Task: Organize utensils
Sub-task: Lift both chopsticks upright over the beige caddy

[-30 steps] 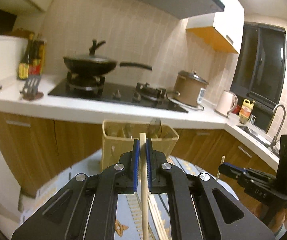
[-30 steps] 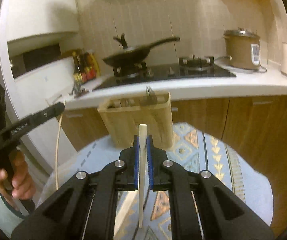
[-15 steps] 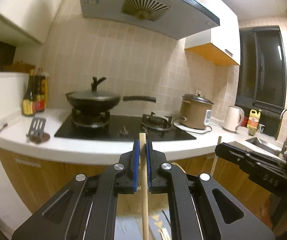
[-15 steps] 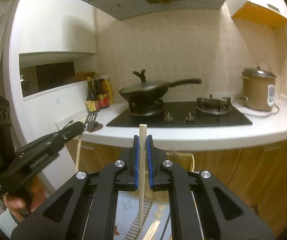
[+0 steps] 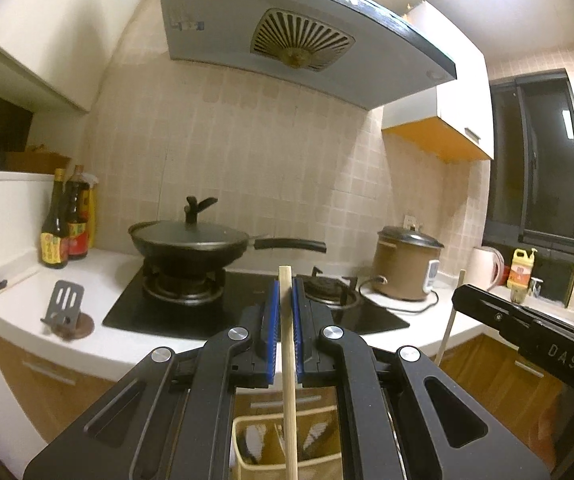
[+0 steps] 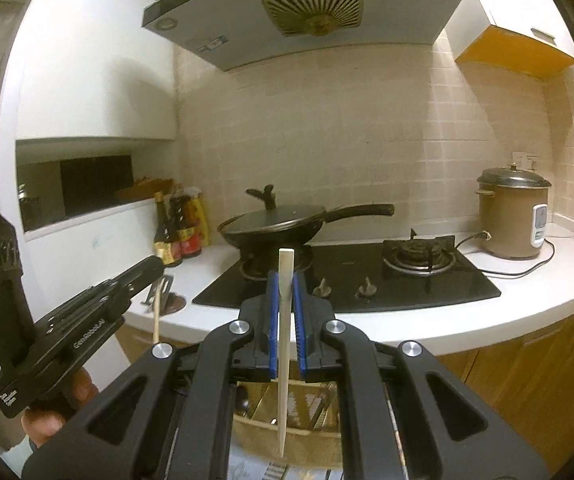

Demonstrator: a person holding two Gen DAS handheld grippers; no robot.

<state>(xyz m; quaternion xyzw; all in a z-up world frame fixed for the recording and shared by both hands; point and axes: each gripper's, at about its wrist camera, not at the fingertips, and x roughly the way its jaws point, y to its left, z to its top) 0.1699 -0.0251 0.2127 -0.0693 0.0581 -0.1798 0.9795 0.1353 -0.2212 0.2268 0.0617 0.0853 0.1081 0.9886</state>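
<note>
Chopsticks: I have one in each gripper. Left gripper (image 5: 283, 320) is closed tight on a wooden chopstick (image 5: 289, 392), held upright, top end poking above the blue pads (image 5: 271, 332). Right gripper (image 6: 286, 320) is clamped the same way on a paler chopstick (image 6: 283, 360), its thin tip hanging down between the arms.

Utensil holder (image 5: 287, 452) sits low in both views, below the grippers, mostly blocked by the gripper bodies. Its slots are only partly visible.

Risks as I see them:
- Both sticks are pinched at one narrow point, so either could pivot or slide if I jolt.
- I'm aiming nearly blind, so a tip may hit the holder's rim (image 6: 287, 430) or a divider and miss its slot.
- The grippers are near each other; lowering both at once could knock them or the sticks together.
- Utensils already in the holder could block entry.
</note>
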